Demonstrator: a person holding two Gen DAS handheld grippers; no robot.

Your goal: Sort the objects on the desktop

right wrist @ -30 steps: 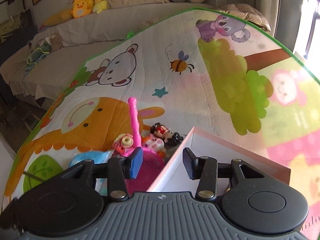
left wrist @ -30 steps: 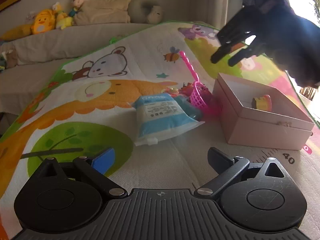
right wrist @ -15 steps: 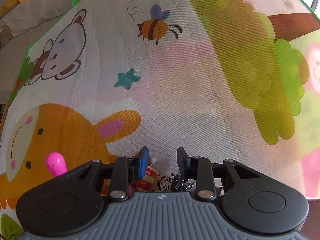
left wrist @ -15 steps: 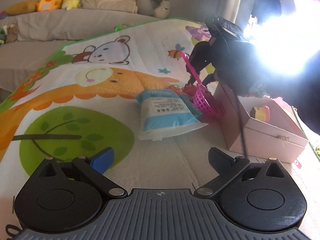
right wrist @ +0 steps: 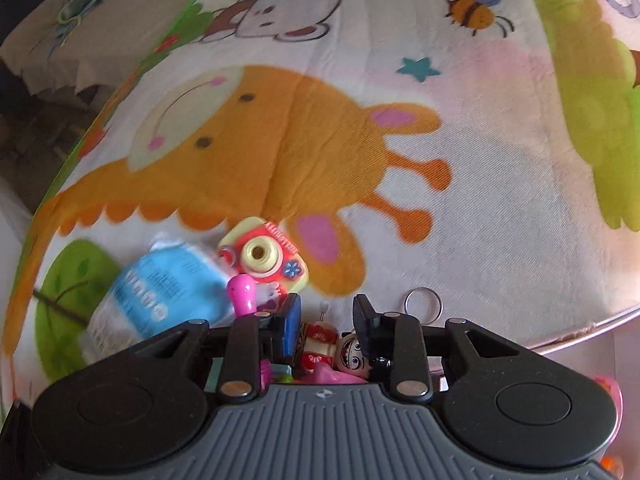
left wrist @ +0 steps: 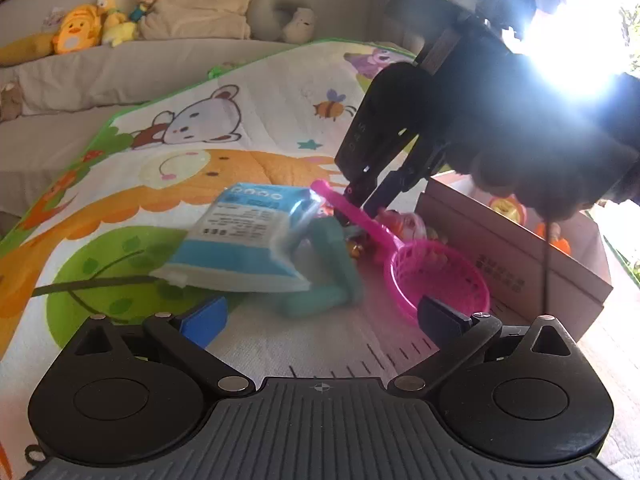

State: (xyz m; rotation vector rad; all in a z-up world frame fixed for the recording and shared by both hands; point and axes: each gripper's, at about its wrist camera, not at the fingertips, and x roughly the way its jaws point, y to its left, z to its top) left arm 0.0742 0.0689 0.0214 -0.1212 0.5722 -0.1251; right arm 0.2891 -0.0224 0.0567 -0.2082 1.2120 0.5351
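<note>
Figurine [right wrist: 335, 350] lying between right gripper [right wrist: 326, 312] fingers, narrowed lately but with gaps showing, close beside pink box [left wrist: 516, 248] edge, among toy camera [right wrist: 264, 258], pink scoop [left wrist: 400, 248], blue packet [left wrist: 244, 240]. Left gripper [left wrist: 320, 320] fingers wide open, empty, over bare mat [right wrist: 500, 200]; wide free mat beyond the pile.

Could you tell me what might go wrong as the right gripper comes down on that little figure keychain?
The right gripper straddles the figure keychain within crowded clutter; closing could also pinch the pink scoop handle beside it. The key ring trails loose and might snag. Glare hides the pink box interior in the left view.
</note>
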